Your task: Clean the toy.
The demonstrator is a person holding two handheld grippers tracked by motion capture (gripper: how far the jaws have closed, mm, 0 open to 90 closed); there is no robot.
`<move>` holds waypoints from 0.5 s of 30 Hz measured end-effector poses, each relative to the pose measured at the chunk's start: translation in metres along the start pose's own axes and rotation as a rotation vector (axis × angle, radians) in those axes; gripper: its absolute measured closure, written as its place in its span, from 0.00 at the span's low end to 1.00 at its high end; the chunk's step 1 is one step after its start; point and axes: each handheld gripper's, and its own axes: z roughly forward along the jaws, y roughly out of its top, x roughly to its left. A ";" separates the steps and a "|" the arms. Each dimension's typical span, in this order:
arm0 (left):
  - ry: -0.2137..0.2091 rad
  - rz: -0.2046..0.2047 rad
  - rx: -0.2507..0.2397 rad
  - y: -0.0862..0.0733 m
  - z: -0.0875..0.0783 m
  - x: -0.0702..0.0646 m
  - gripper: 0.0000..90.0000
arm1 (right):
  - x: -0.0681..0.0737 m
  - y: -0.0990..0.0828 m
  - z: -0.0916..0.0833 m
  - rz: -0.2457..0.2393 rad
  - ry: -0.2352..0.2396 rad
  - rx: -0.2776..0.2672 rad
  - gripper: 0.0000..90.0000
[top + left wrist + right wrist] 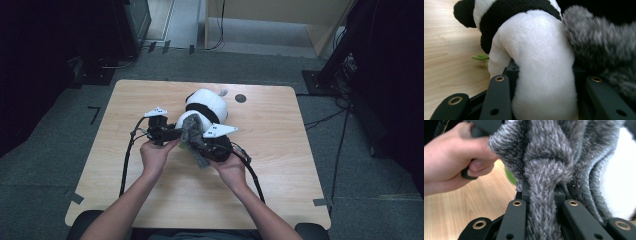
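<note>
On the middle of the wooden table lies a plush panda, with its long axis running from the person's side away toward the far edge, the head end farther from the hands. Both grippers meet at its near end. The left gripper comes from the left side and its jaws are closed on a white part of the panda's body — in the left gripper view the soft white plush bulges between the two black jaws and fills the gap. The right gripper comes from the right side and its jaws are pinched nearly together on a grey knitted scarf, which goes up from the jaws and drapes over the near end of the panda, touching it.

So the scarf lies directly between the right gripper and the toy, and the right hand is the one which guides it; the left hand only keeps the panda steady. I judge that the next move is to bring the scarf around the panda's body.

The panda is smooth, short-piled plush, round and well stuffed, with black bands. The scarf is fuzzy, ribbed and limp — it folds easily. A small green thing shows beside the panda; I cannot tell what it is.
</note>
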 end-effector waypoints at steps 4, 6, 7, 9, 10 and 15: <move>-0.021 -0.041 -0.012 0.001 -0.001 0.003 0.64 | 0.007 -0.006 0.007 -0.031 0.021 0.020 0.89; -0.022 -0.045 -0.020 0.002 -0.002 0.002 0.64 | 0.011 -0.008 0.011 -0.060 0.016 0.040 0.90; -0.021 -0.048 -0.021 0.002 -0.003 0.002 0.64 | 0.011 -0.009 0.012 -0.070 0.010 0.032 0.90; -0.020 -0.058 -0.023 0.003 -0.004 0.003 0.64 | 0.009 -0.010 0.012 -0.065 0.021 0.022 0.90; -0.022 -0.063 -0.020 0.003 -0.003 0.003 0.64 | 0.008 -0.011 0.013 -0.067 0.027 0.025 0.90; -0.015 -0.081 -0.006 0.001 0.000 0.005 0.64 | 0.002 -0.021 0.021 -0.077 0.033 0.057 0.90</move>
